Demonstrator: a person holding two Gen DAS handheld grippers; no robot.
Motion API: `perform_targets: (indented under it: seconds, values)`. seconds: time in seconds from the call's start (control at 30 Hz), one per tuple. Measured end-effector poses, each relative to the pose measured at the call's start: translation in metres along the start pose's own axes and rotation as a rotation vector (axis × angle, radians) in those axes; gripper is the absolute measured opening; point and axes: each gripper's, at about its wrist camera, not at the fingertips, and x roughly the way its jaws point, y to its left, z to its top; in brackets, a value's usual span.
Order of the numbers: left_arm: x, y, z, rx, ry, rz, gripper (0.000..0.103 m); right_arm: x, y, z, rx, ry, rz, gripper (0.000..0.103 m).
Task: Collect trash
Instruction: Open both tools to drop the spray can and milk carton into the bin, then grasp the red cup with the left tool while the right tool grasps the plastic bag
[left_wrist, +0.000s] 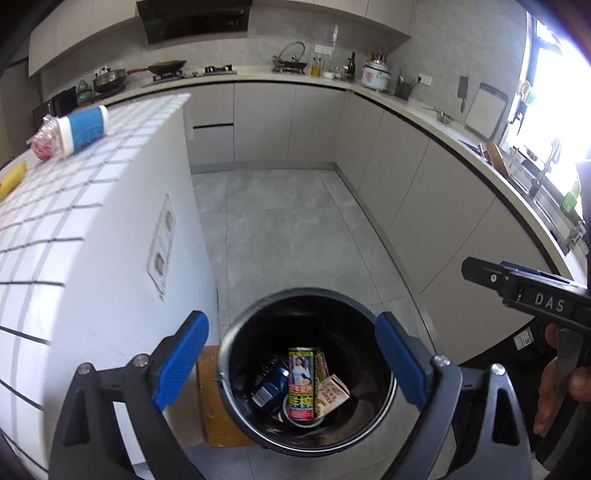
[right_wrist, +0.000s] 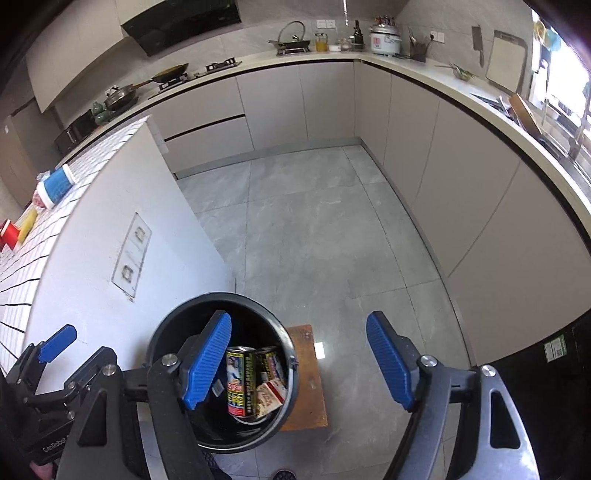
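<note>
Trash sits in the black bin (left_wrist: 308, 373): two printed cans (left_wrist: 301, 384), a small carton (left_wrist: 332, 395) and a dark blue wrapper (left_wrist: 269, 386) lie at the bottom. More waits on the tiled counter (left_wrist: 74, 206) to the far left: a blue and white cup on its side (left_wrist: 83, 129), a pink bag (left_wrist: 44, 142) touching it, a yellow item (left_wrist: 11, 179) nearer you.

Your left gripper (left_wrist: 291, 365) hangs over the bin mouth, jaws wide apart, nothing between the pads. Your right gripper (right_wrist: 299, 362) is likewise parted and empty; its left pad overlaps the bin in view, the right pad sits over bare floor (right_wrist: 332, 221).

Judgement: the drop looks finished, so the step in hand is clearing the bin and going back for more. Lift each gripper straight up before swinging left, so the fingers do not catch the rim.

Edges: the bin stands on a small wooden stool (right_wrist: 310, 376), just beside the counter's white end wall (right_wrist: 110, 229). A knock on the rim could tip it. Open room lies on the floor, far and right; the counter corner crowds your left.
</note>
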Motion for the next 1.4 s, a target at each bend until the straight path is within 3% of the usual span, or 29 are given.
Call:
perform_targets:
  seconds: [0.3, 0.73, 1.4]
  values:
    - [-0.027, 0.023, 0.015, -0.008, -0.033, 0.029, 0.093, -0.017, 0.031, 0.018, -0.025, -0.024, 0.000, 0.078]
    - [-0.071, 0.096, 0.025, -0.067, -0.102, 0.109, 0.093, -0.032, 0.099, 0.040, -0.082, -0.057, 0.062, 0.078]
    - [-0.115, 0.270, 0.014, -0.253, -0.159, 0.280, 0.093, -0.030, 0.281, 0.070, -0.262, -0.099, 0.210, 0.078]
